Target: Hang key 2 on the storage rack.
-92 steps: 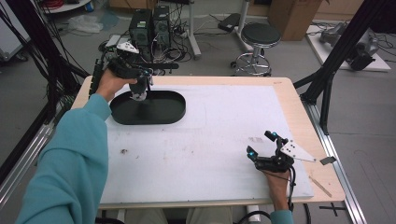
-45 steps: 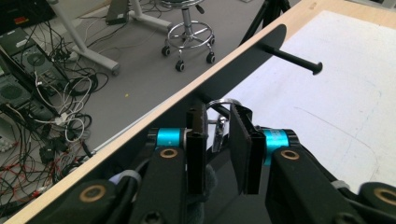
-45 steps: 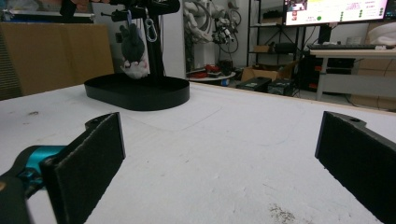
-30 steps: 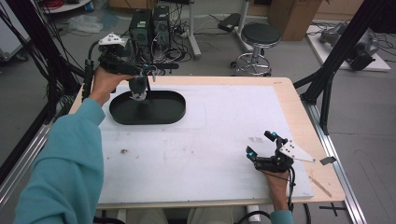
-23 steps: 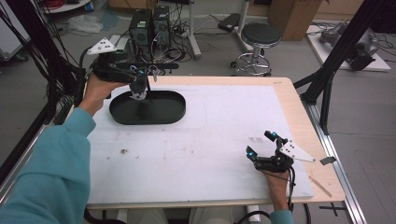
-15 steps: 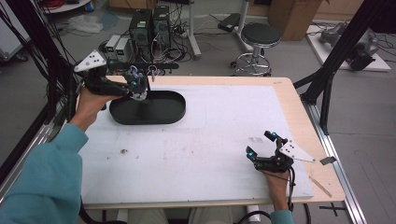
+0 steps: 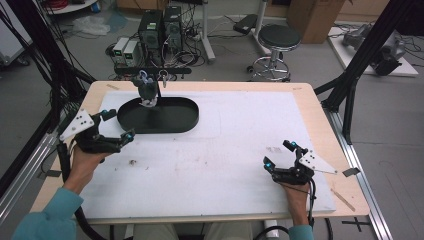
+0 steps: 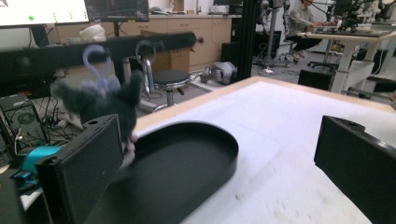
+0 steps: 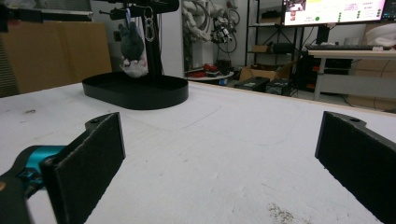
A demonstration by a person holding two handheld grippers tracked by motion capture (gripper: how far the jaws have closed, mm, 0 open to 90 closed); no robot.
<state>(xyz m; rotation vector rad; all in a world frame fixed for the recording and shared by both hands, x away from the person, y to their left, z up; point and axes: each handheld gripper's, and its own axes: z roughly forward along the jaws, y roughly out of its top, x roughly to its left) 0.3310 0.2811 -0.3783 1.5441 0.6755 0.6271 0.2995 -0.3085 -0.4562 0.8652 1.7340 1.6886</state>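
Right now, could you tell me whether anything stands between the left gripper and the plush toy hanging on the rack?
Nothing visible does. The left gripper, jaws open, sits beside the black tray; the plush toy hangs above the tray's far side.

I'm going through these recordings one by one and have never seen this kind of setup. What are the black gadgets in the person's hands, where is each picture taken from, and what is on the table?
There is no robot here. A person sits at the table with a two-jawed tool in each hand: the left hand-held gripper and the right hand-held gripper. Both have their jaws apart and hold nothing.

The high view comes from a fixed camera above, looking down on the table. The other two pictures come from cameras riding on each gripper, looking out between its two black jaws, which rise at the bottom corners.

On the white surface stands a black oval tray with a post and crossbar. A small grey plush toy hangs from that bar by a pale clip. The left gripper sits just beside the tray; the right one rests far off near the front edge.
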